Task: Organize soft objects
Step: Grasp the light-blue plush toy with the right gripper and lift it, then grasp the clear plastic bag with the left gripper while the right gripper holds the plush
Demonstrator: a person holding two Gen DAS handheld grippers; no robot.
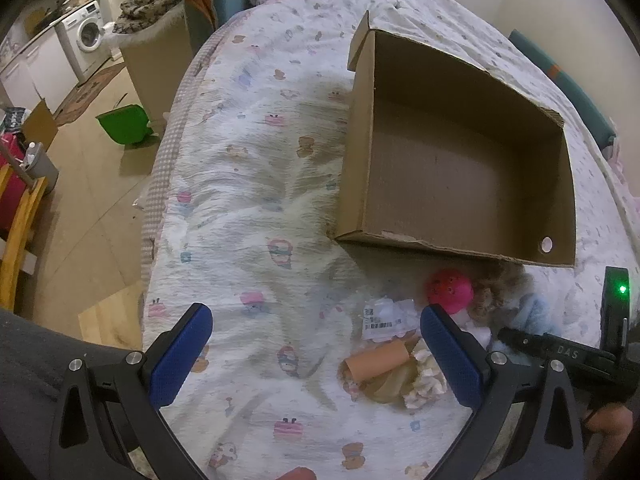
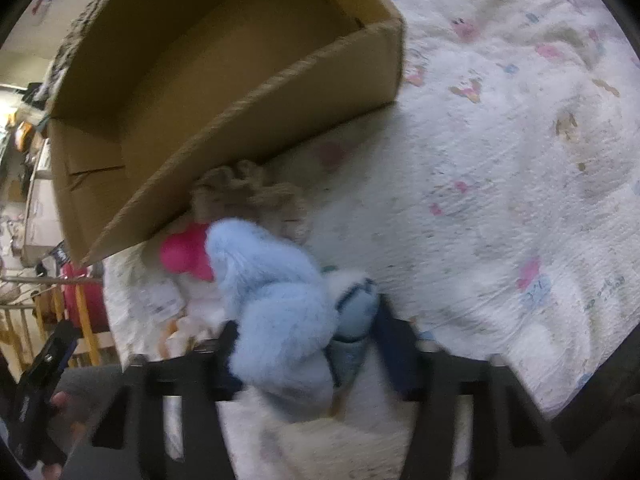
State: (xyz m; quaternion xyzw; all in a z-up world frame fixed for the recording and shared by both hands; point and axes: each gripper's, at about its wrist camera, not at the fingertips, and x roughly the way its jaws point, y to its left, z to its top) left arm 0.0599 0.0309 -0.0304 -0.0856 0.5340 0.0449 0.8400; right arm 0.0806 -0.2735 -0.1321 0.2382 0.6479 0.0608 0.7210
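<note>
My right claw is narrowed around the blue fluffy toy; the fingers sit on either side of its fur and look to be pressing in, though blur hides the exact contact. The toy lies on the bed, just beside the pink ball and the brown curly plush, near the front wall of the empty cardboard box. I judge it light, squashy, non-fragile and low-slip: bite deep into the bulk, not the loose fur. My left claw is wide open, holding nothing, above the peach roll.
</note>
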